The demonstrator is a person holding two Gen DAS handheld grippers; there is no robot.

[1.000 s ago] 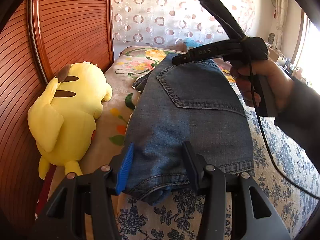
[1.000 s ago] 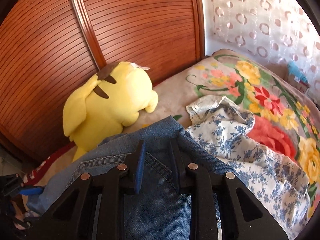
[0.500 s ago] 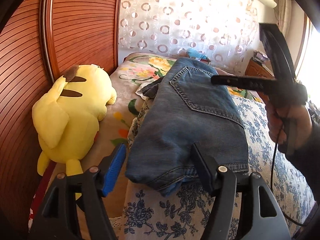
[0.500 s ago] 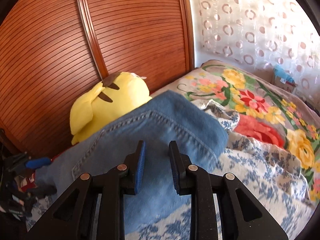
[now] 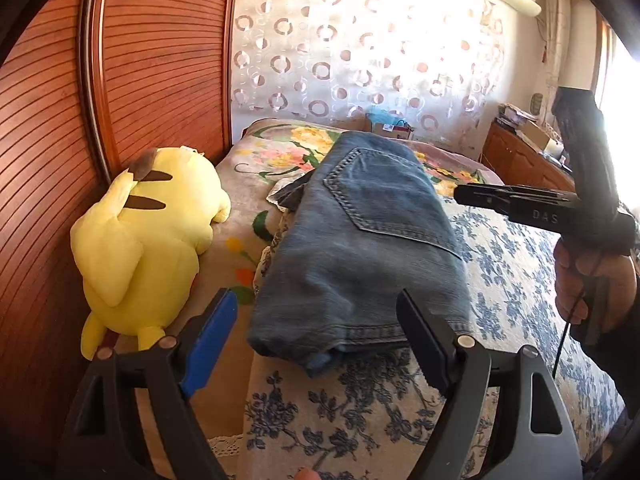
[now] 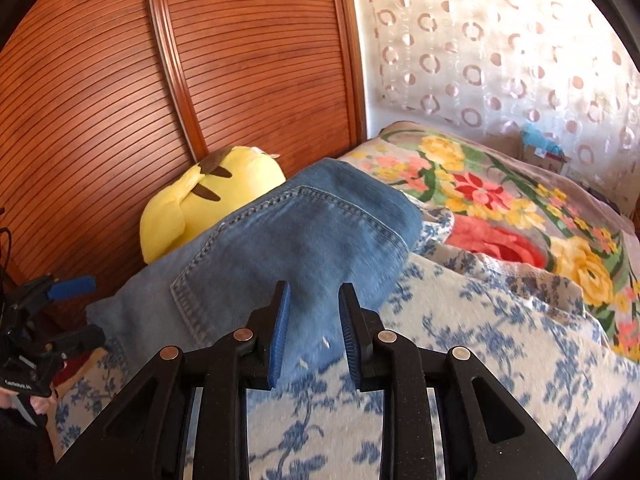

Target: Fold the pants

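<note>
The blue jeans point(image 5: 360, 240) lie folded in a compact stack on the blue-flowered bedspread point(image 5: 520, 280), back pocket up. They also show in the right wrist view point(image 6: 288, 248). My left gripper point(image 5: 316, 328) is open and empty, hovering just short of the stack's near hem. My right gripper point(image 6: 312, 312) is open with a narrow gap, empty, above the near edge of the jeans. It also shows in the left wrist view point(image 5: 516, 200), held to the right of the stack. The left gripper appears at the far left of the right wrist view point(image 6: 68, 308).
A yellow plush toy point(image 5: 148, 248) sits left of the jeans against the slatted wooden headboard point(image 5: 160, 80). A bright floral blanket point(image 6: 500, 200) lies beyond the stack. A patterned curtain point(image 5: 360, 48) and a wooden dresser point(image 5: 524, 160) stand behind the bed.
Both grippers let go of the jeans and drew back. The left jaws opened wider. The right gripper lifted away to the right; the folded stack stays put.
</note>
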